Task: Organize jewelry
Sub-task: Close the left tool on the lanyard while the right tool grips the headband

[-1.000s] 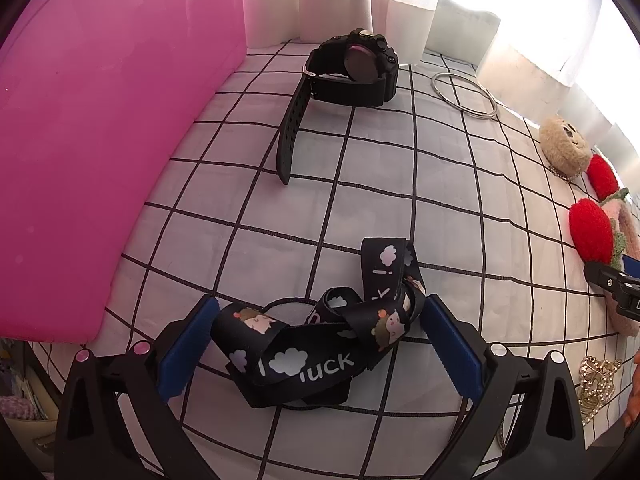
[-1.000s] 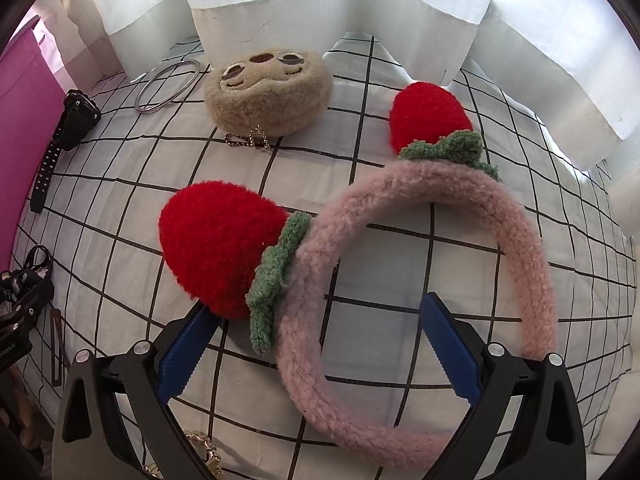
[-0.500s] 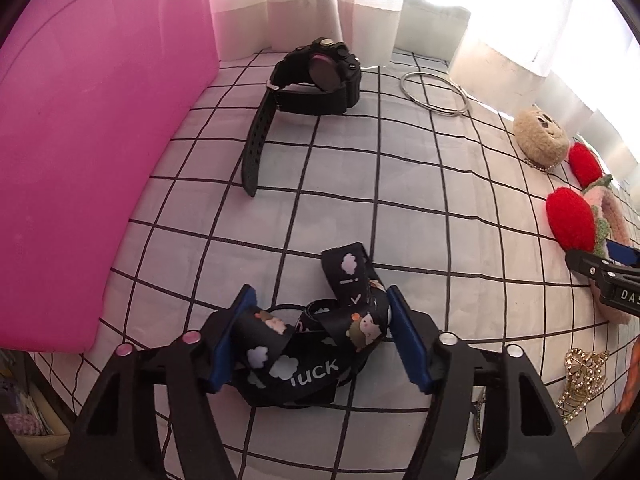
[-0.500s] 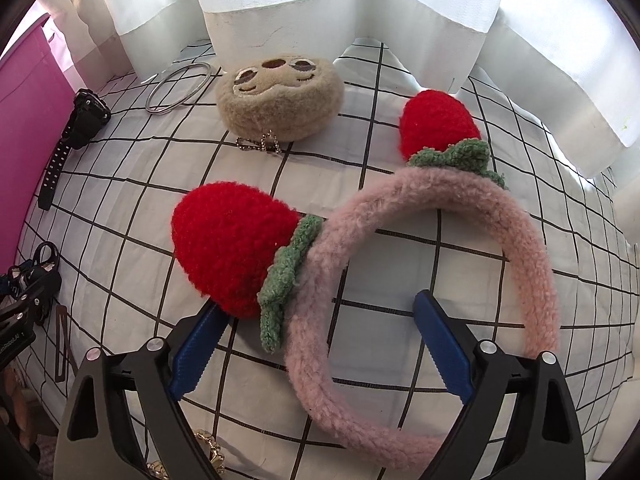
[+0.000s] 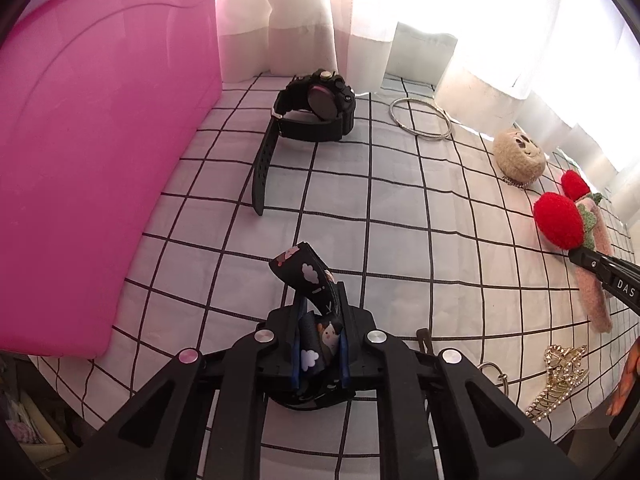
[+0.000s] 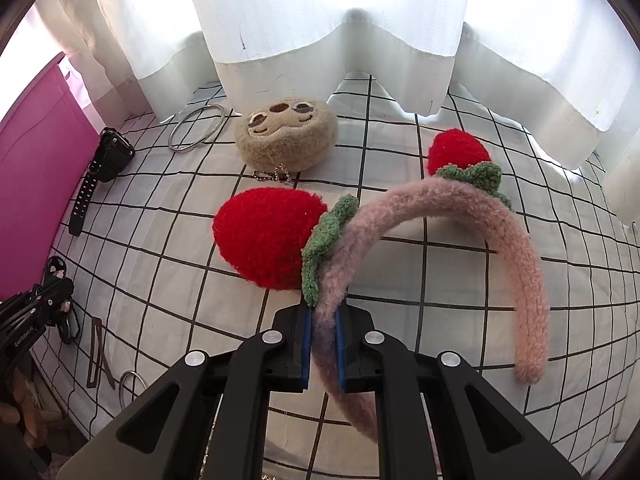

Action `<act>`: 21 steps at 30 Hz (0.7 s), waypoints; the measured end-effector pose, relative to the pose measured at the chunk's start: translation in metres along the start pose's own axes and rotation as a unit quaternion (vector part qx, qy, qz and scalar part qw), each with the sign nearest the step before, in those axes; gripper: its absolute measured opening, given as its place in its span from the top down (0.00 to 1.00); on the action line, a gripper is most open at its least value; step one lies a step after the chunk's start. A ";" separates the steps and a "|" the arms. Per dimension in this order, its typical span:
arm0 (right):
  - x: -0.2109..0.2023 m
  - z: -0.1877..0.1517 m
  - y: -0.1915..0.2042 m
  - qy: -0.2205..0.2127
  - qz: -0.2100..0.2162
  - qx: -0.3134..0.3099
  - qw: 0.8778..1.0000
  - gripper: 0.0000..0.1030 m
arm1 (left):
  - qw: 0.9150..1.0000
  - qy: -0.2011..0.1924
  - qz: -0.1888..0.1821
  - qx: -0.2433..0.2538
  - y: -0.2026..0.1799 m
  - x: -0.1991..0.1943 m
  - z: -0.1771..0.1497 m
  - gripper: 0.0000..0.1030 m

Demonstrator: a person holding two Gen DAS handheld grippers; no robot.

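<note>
Now both grippers have closed since a second ago: the left gripper (image 5: 320, 354) pinches a black printed strap (image 5: 316, 308), and the right gripper (image 6: 322, 350) clamps a pink fuzzy headband (image 6: 460, 216), apparently lifted off the checked cloth (image 5: 400, 200). Nothing looks sorted yet; the watch (image 5: 316, 108), bangle (image 5: 420, 120) and hair clip (image 5: 560, 376) lie loose beside a pink box (image 5: 92, 140).

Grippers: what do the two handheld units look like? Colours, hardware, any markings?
Both match: the left gripper and right gripper have matte black angular linkage arms with triangular cut-outs, round silver pivot pins, and blue serrated pads on the jaws. White lettering shows on their black bodies where each appears in the other's view: "DAS" on the right one, "GenRobot.AI" or similar on the left. No cables or sleeves are visible.
</note>
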State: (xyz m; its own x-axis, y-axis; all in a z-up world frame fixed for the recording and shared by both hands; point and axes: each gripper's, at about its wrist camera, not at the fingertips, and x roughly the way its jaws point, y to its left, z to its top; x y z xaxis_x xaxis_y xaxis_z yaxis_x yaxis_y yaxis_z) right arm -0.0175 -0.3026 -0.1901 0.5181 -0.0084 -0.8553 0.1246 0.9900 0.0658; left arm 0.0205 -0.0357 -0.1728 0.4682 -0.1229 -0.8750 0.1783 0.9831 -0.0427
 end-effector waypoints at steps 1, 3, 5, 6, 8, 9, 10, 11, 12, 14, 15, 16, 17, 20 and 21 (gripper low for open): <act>-0.005 0.000 0.001 -0.004 0.003 0.000 1.000 0.91 | 1.000 -0.004 -0.004 0.000 0.000 -0.005 0.001 0.87; -0.016 -0.001 0.003 -0.012 0.008 0.000 1.000 0.91 | 1.000 -0.011 -0.012 0.001 -0.002 -0.014 0.002 0.87; -0.029 0.000 0.007 -0.024 0.014 -0.002 1.000 0.91 | 1.000 -0.019 -0.018 0.004 -0.004 -0.024 0.005 0.87; -0.034 0.001 0.012 -0.031 0.015 -0.004 0.999 0.91 | 0.999 -0.024 -0.021 0.005 -0.005 -0.030 0.007 0.87; -0.044 0.006 0.023 -0.041 0.017 -0.007 0.999 0.91 | 0.999 -0.038 -0.028 0.010 -0.008 -0.043 0.010 0.87; -0.052 0.007 0.026 -0.047 0.020 -0.009 0.999 0.91 | 0.998 -0.045 -0.032 0.012 -0.010 -0.049 0.012 0.87; -0.059 0.009 0.029 -0.053 0.021 -0.012 0.998 0.91 | 0.998 -0.052 -0.036 0.016 -0.011 -0.056 0.015 0.87; -0.068 0.011 0.033 -0.060 0.022 -0.015 0.998 0.91 | 0.997 -0.059 -0.040 0.019 -0.013 -0.064 0.018 0.87; -0.075 0.014 0.037 -0.067 0.025 -0.019 0.997 0.91 | 0.997 -0.065 -0.046 0.022 -0.014 -0.072 0.020 0.87; -0.089 0.021 0.049 -0.078 0.029 -0.028 0.996 0.91 | 0.995 -0.080 -0.055 0.027 -0.016 -0.090 0.028 0.87; -0.097 0.024 0.054 -0.084 0.032 -0.032 0.995 0.91 | 0.994 -0.090 -0.060 0.026 -0.016 -0.099 0.031 0.87; -0.105 0.028 0.059 -0.091 0.035 -0.036 0.995 0.91 | 0.993 -0.100 -0.066 0.025 -0.015 -0.109 0.035 0.87; -0.113 0.031 0.066 -0.098 0.039 -0.040 0.994 0.91 | 0.991 -0.109 -0.068 0.024 -0.014 -0.119 0.040 0.87; -0.135 0.042 0.089 -0.121 0.052 -0.059 0.990 0.91 | 0.987 -0.138 -0.073 0.024 -0.009 -0.148 0.052 0.87; -0.142 0.045 0.097 -0.127 0.056 -0.065 0.988 0.91 | 0.986 -0.148 -0.073 0.024 -0.006 -0.157 0.056 0.87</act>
State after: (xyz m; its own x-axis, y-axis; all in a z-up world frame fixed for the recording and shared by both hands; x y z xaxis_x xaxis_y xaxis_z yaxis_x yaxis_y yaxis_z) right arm -0.0405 -0.2116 -0.0393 0.7207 0.0834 -0.6882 -0.0472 0.9963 0.0713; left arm -0.0058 -0.0299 -0.0082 0.6649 -0.3037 -0.6824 0.2995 0.9454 -0.1289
